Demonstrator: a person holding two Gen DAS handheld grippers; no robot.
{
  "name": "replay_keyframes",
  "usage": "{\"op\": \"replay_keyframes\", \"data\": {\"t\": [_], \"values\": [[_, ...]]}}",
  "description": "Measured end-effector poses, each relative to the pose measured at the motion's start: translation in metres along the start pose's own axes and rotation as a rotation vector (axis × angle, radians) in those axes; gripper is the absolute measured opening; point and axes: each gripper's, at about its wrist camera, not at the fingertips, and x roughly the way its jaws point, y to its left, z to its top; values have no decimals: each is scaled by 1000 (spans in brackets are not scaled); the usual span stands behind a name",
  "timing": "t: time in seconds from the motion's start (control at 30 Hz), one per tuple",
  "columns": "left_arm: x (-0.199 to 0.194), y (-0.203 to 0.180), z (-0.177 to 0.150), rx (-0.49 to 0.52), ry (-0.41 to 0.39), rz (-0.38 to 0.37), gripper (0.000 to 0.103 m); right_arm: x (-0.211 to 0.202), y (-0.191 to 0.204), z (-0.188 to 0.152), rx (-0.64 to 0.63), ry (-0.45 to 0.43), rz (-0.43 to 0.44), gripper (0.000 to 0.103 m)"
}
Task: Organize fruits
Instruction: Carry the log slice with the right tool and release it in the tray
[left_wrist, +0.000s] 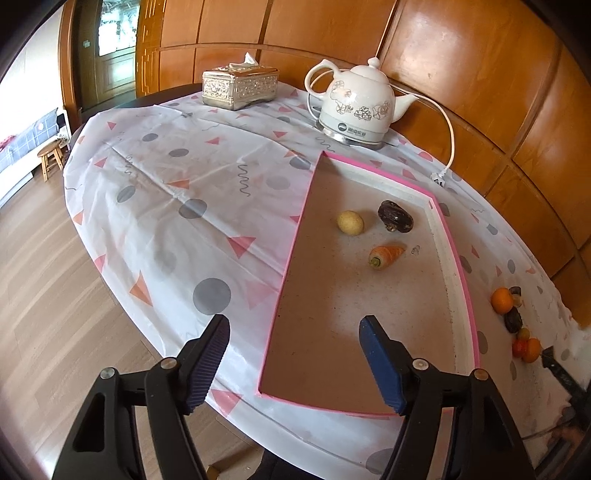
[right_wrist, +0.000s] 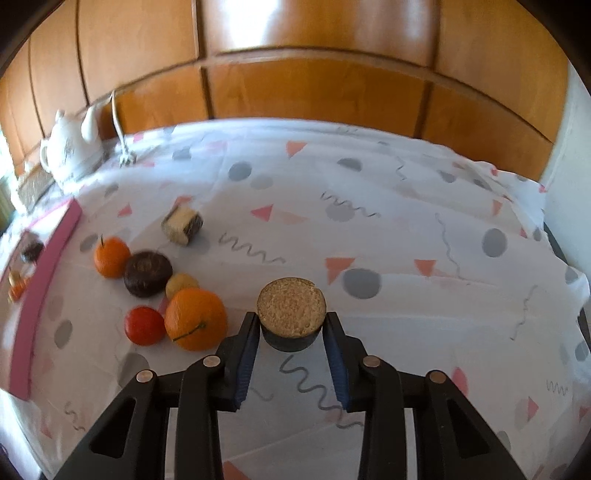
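Pink-rimmed tray (left_wrist: 448, 236), shallow, speckled tan floor, lying on the tabletop (left_wrist: 166, 192): holds a small yellow round fruit (left_wrist: 350, 222), a dark brown wrinkled piece (left_wrist: 394, 216) just beside it, and a short carrot (left_wrist: 386, 255) nearer the camera; the three lie apart from one another toward the tray's far end. Loose group on the cloth just outside the tray's rim: large orange (right_wrist: 195, 319) touching a red tomato (right_wrist: 144, 325), a small yellowish fruit (right_wrist: 181, 284) behind them, a dark brown round disc (right_wrist: 147, 273), a smaller orange (right_wrist: 111, 257) with a stem, and a cut block with pale face and dark rind (right_wrist: 182, 225) set a little apart. Right gripper (right_wrist: 291, 326): pinching a dark round piece with a grainy tan cut top (right_wrist: 291, 306) between its blue pads, above the cloth, right of the fruit group. Left gripper (left_wrist: 295, 339): jaws spread wide, holding nothing, poised over the near end of the tray. Surface: white cloth printed with grey dots, pink triangles and squiggles. Also on it: white floral kettle (left_wrist: 356, 105) on its base with a cord, and a silver embossed tissue box (left_wrist: 240, 86). Room: orange-brown wood panelling (left_wrist: 461, 74) behind, wood-plank floor (left_wrist: 44, 295), small wooden stool (left_wrist: 51, 157) at the far left.
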Motion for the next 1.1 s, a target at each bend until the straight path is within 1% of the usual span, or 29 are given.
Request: {"op": "replay_keyframes", "data": {"t": [0.1, 0.17, 0.27, 0.33, 0.53, 0.7, 0.9, 1.1], "values": [[0, -1, -1, 3, 2, -2, 73, -12, -2, 4, 21, -25, 23, 36], [-1, -1, -1, 5, -3, -1, 73, -21, 4, 6, 13, -35, 55, 36], [-3, -2, 0, 11, -14, 0, 73, -30, 23, 8, -23, -36, 134, 36], [-4, -3, 0, 17, -19, 1, 73, -34, 44, 8, -69, -23, 206, 36], [-4, -4, -1, 22, -14, -3, 73, -33, 119, 1, -220, 26, 367, 36], [-3, -4, -1, 21, -13, -4, 73, -35, 181, -4, -323, 63, 474, 36], [-1, -2, -2, 9, -7, -6, 73, -29, 239, -7, -414, 91, 511, 36], [0, 2, -3, 1, -1, -4, 73, -18, 269, 0, -427, 106, 504, 36]]}}
